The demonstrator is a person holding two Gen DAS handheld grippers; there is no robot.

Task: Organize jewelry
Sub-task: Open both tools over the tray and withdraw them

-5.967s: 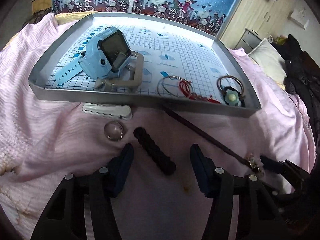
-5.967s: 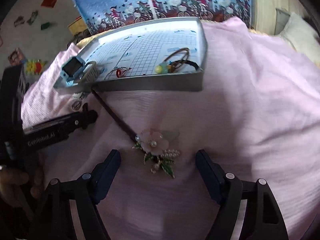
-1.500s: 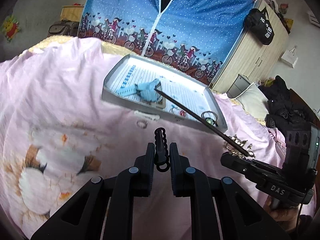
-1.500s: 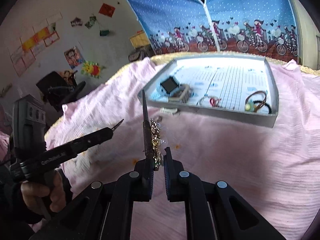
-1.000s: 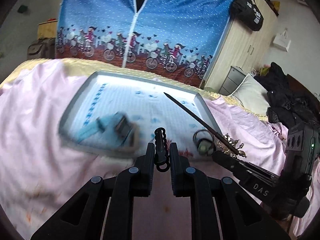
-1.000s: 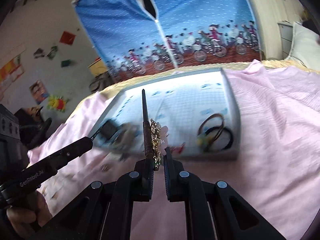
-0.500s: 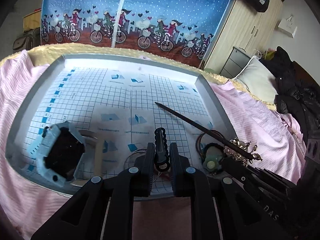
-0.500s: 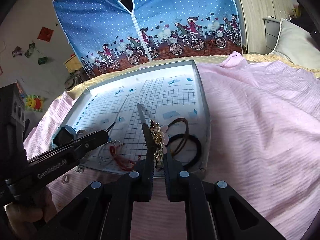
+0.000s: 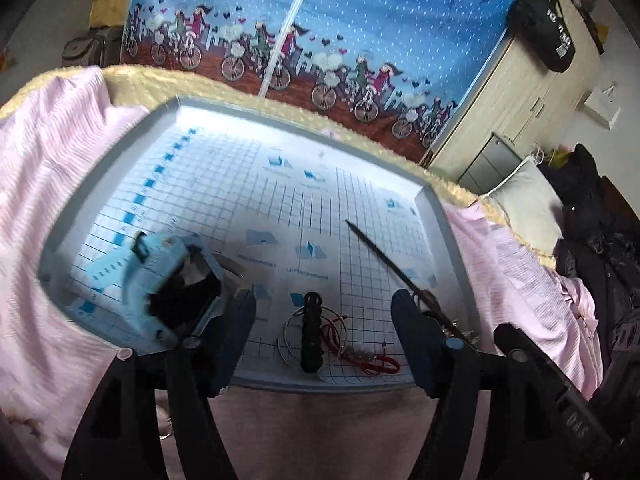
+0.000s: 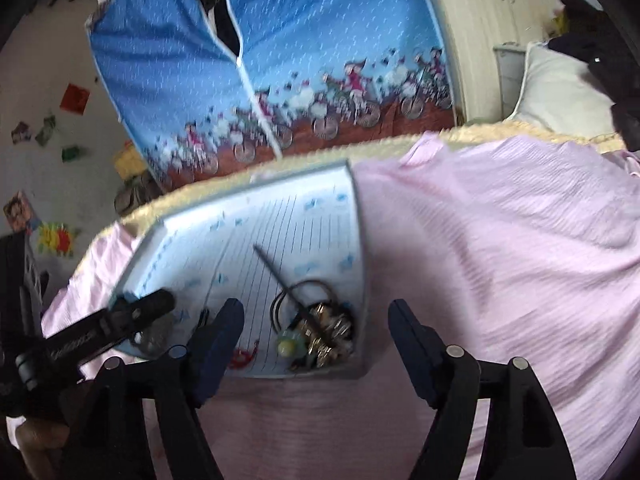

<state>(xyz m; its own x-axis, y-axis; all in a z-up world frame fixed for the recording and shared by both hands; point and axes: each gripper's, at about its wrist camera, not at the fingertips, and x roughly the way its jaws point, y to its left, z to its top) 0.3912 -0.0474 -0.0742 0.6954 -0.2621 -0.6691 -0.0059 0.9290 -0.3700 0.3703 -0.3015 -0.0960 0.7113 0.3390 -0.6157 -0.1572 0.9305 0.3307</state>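
1. A black twisted hair tie point(image 9: 311, 332) lies in the grey tray point(image 9: 120, 184), near the tray's front wall. It rests lengthwise across a thin wire hoop point(image 9: 296, 338), with a red cord bracelet point(image 9: 366, 360) just to its right.
2. The left gripper point(image 9: 323, 332) hangs over that front wall with its jaws spread wide and nothing between them. The hair tie sits in the gap below, touching neither finger.
3. A long dark hair stick point(image 9: 384, 258) lies slanted on the tray's gridded floor, its thin point toward the middle of the tray. Its ornamented end point(image 10: 328, 334) sits in the front right corner, on a dark hair band point(image 10: 280, 300) and beside a pale green bead point(image 10: 286, 345).
4. The right gripper point(image 10: 316, 332) is also open wide and empty. It hovers over that same corner, with the ornament between and below its fingers.
5. A light blue watch point(image 9: 160, 280) stands in the front left part of the tray, blurred, just behind the left gripper's left finger point(image 9: 236, 332).
6. The tray rests on a pink bedspread point(image 10: 500, 260).
7. A small ring point(image 9: 166, 434) lies on the bedspread in front of the tray, partly hidden by the left gripper.
8. Behind the bed hangs a blue curtain with a bicycle print point(image 9: 320, 40), and a wooden wardrobe point(image 9: 532, 92) stands to its right.
9. In the right wrist view a hand point(image 10: 32, 440) shows at the lower left, under the left gripper's body.
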